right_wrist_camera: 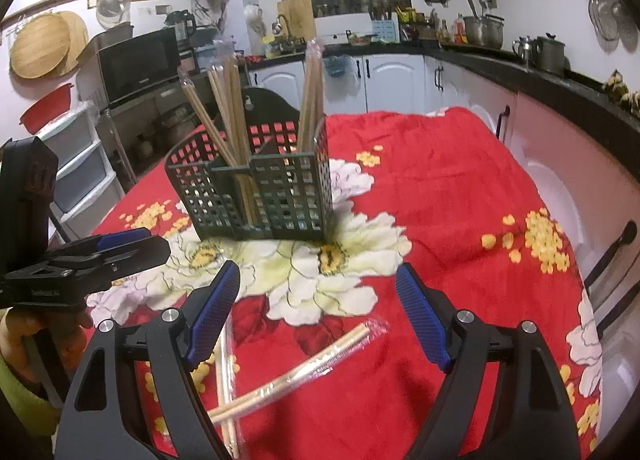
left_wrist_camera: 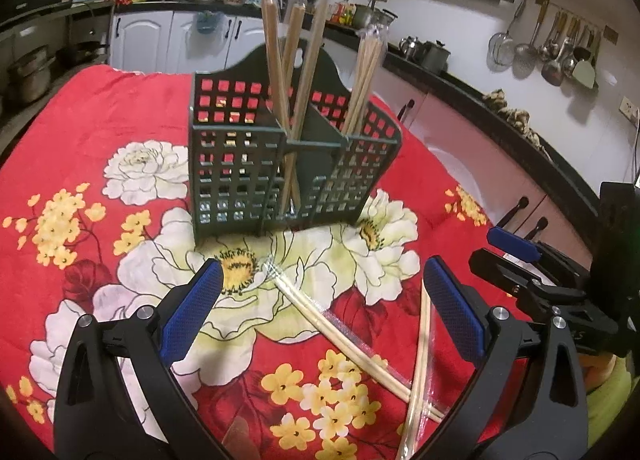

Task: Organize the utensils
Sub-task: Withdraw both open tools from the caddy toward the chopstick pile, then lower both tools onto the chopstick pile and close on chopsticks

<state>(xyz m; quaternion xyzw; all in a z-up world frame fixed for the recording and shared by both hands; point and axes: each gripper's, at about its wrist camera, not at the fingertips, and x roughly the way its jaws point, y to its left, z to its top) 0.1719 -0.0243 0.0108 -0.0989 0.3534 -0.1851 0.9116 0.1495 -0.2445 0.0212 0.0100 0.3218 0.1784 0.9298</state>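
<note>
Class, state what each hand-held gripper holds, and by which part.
Nothing: the left hand-held gripper and right hand-held gripper are open above wrapped wooden chopsticks.

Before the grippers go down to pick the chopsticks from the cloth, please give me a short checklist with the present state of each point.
1. Left gripper open, nothing between: ok.
2. Right gripper open, nothing between: ok.
3. Two wrapped chopstick pairs lie apart on the cloth: not ok, they cross.
4. Green caddy stands upright: ok.
5. Room left in caddy: ok.
6. Wrappers intact: cannot tell.
</note>
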